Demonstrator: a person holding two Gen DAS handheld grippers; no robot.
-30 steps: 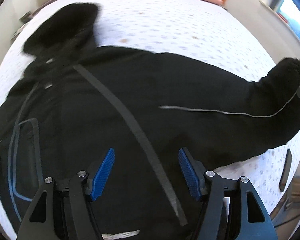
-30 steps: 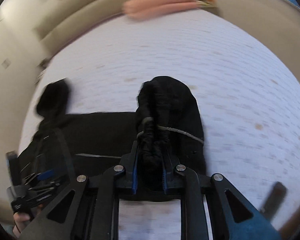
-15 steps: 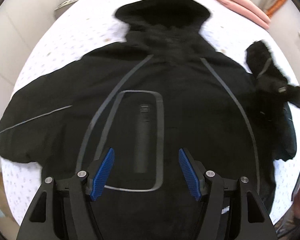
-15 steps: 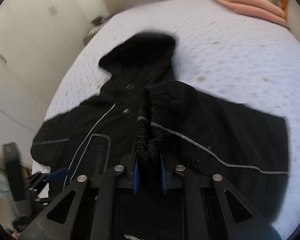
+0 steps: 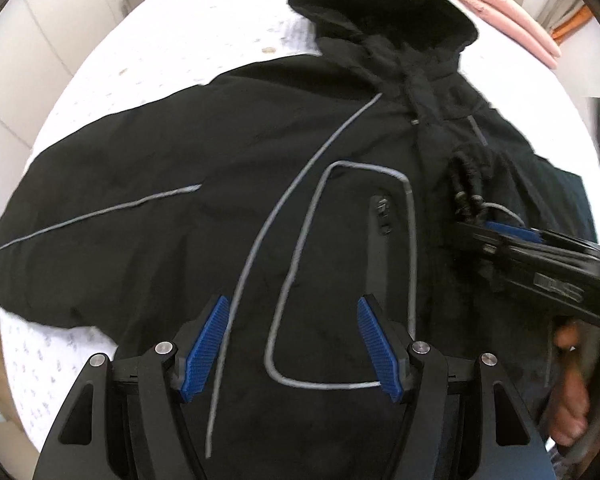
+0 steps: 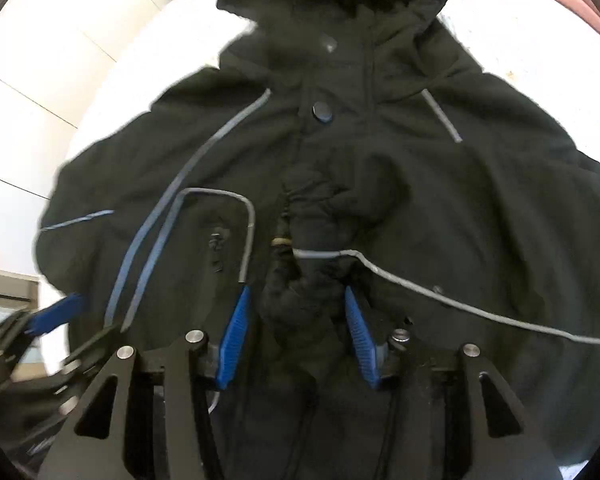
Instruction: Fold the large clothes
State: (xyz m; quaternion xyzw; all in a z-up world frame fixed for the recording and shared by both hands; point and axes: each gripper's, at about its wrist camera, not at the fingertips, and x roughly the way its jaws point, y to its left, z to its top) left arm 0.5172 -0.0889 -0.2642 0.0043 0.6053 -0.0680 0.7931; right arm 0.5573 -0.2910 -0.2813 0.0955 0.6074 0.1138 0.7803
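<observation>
Black jacket (image 5: 260, 184) lies front-up on bed (image 5: 172, 40); R tool (image 6: 296, 336) opening, sleeve cuff (image 6: 304, 280) between pads, prob. slipping free; L tool (image 5: 292, 344) spread, empty, over chest; risk: cuff springs back off chest, fold undone.

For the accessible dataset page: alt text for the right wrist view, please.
A black hooded jacket lies front-up on a white bed, one sleeve cuff folded onto its chest. The right gripper points down at that cuff, its blue-padded jaws opening with the cuff between them. The left gripper shows blurred at lower left.
</observation>
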